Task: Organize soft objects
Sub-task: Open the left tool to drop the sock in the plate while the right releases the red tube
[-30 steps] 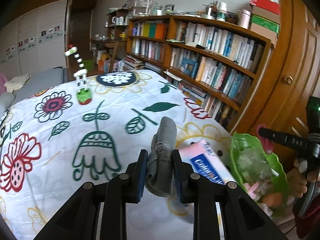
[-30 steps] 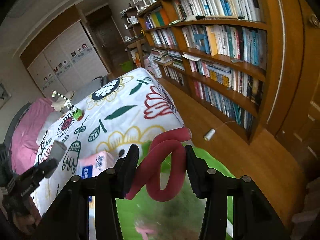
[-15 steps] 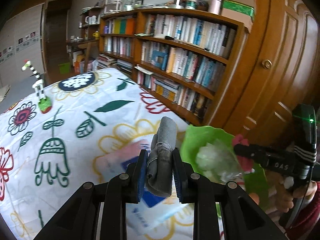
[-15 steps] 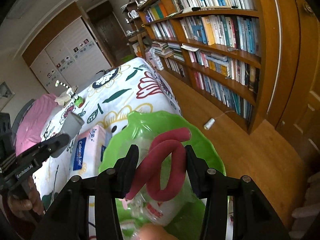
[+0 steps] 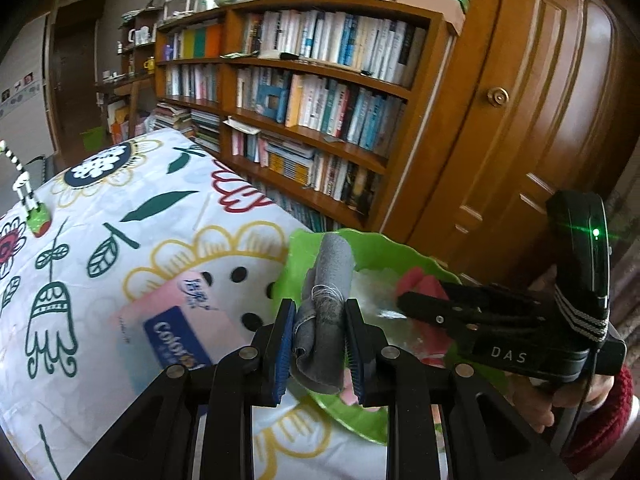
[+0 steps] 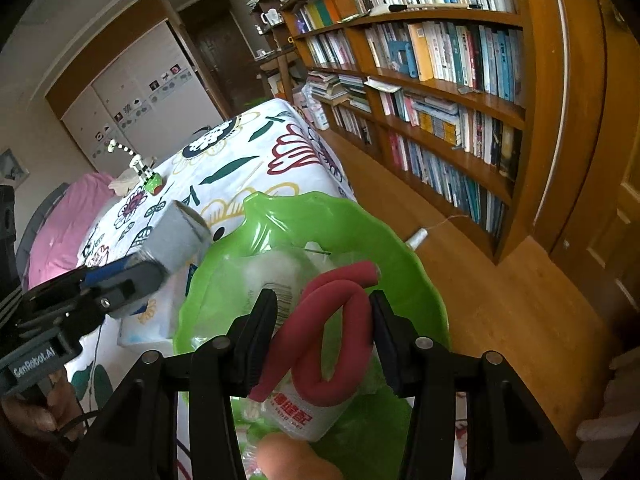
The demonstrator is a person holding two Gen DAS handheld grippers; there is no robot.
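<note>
both grippers over the green bowl

i'm holding l gripper (image 5: pixel 318 344) pinched tight on a grey cloth roll (image 5: pixel 326 312), at the green bowl (image 6: pixel 404 264) rim. r gripper (image 6: pixel 322 344) is gripping a red foam curler (image 6: pixel 320 340), jaws approx half apart, over bowl w/ plastic packets inside, on the floral bedspread (image 5: pixel 120 208).

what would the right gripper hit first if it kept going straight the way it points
Likely the clear plastic packet lying in the green bowl. The right gripper, shut on a red foam tube, points down into the bowl; depth is hard to judge.
</note>
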